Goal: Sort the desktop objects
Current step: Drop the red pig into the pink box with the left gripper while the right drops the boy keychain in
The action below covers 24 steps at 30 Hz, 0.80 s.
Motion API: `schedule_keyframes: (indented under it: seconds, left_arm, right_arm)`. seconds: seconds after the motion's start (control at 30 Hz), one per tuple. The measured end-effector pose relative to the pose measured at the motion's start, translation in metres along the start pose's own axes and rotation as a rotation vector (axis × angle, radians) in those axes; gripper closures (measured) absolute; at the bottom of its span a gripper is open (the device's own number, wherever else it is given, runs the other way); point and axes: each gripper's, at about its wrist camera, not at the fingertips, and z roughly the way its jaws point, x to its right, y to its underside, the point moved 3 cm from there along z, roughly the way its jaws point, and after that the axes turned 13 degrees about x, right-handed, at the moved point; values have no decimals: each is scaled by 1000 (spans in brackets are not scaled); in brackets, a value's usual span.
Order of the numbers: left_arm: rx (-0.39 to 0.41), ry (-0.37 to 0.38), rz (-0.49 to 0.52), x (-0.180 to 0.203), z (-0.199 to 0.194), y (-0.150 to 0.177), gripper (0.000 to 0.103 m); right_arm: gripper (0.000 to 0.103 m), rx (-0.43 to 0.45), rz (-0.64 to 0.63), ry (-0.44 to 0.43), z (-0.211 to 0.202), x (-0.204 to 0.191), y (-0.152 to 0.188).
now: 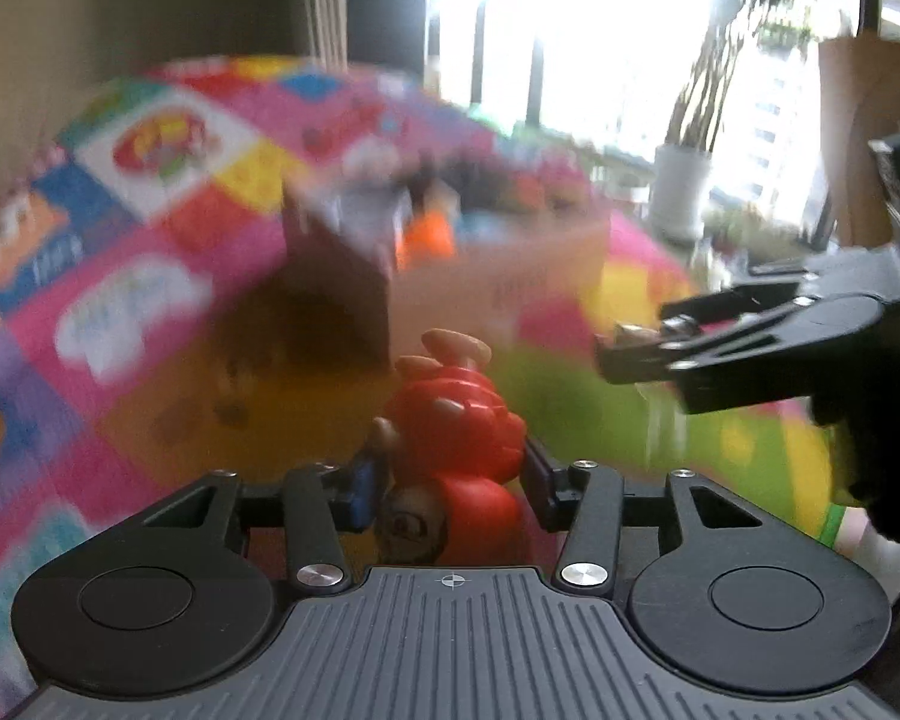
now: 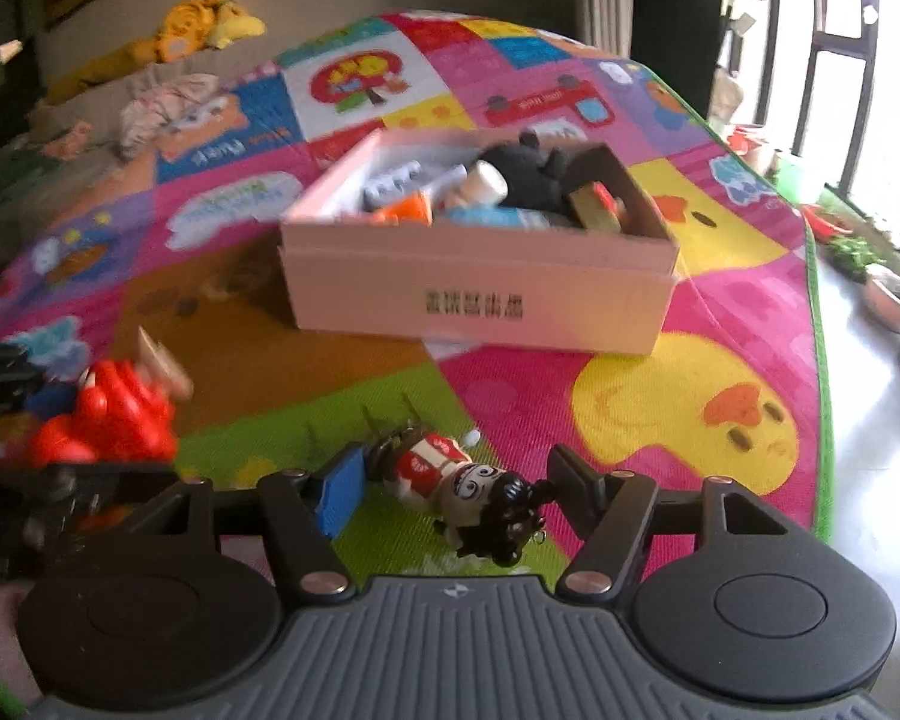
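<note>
- Grippers both angle downward over the colourful play mat (image 2: 660, 360), side by side, the left one showing at the left edge of the right wrist view.
- Left gripper (image 1: 447, 474) is clamped on a red toy figure (image 1: 456, 420); the blue pad (image 1: 363, 489) and the black one press its sides, and the figure juts forward beyond the fingertips.
- Right gripper (image 2: 453, 489) has a small black-haired figurine (image 2: 468, 489) between its fingers; it lies tilted, head toward the camera. The left pad seems to touch it; contact on the right side is unclear.
- Cardboard box (image 2: 480, 306) sits on the mat ahead of both grippers, already holding assorted toys.
- A yellow plush toy (image 2: 198, 30) lies beyond the mat.
</note>
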Motion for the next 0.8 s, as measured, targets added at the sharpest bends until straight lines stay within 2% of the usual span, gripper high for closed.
schedule_keyframes:
  seconds: [0.13, 0.2, 0.3, 0.33, 0.43, 0.5, 0.57, 0.63, 0.8]
  left_arm:
    - [176, -52, 68, -5, 6, -62, 51]
    - [212, -46, 71, -4, 24, -82, 51]
    - [228, -57, 39, -3, 69, -100, 50]
    - [227, -65, 18, -4, 85, -103, 50]
    - [167, -67, -59, -13, 117, -101, 36]
    - [165, -57, -94, -18, 112, -92, 19]
    - [172, -65, -78, -21, 100, -78, 12]
    - [159, -81, -54, -23, 87, -61, 11]
    - [96, -81, -69, -27, 68, -30, 8]
  right_arm:
    - [37, 189, 59, 4, -41, 27, -70]
    - [37, 263, 73, -12, -55, 35, -96]
    - [37, 326, 36, 12, -59, 36, -118]
    - [37, 331, 20, 17, -56, 35, -122]
    - [37, 317, 0, 21, -43, 34, -124]
    - [37, 298, 3, 29, -33, 39, -121]
    - [37, 277, 15, 34, -24, 43, -117]
    - [37, 249, 33, 43, -8, 49, -114]
    - [37, 200, 86, 21, 32, 52, -113]
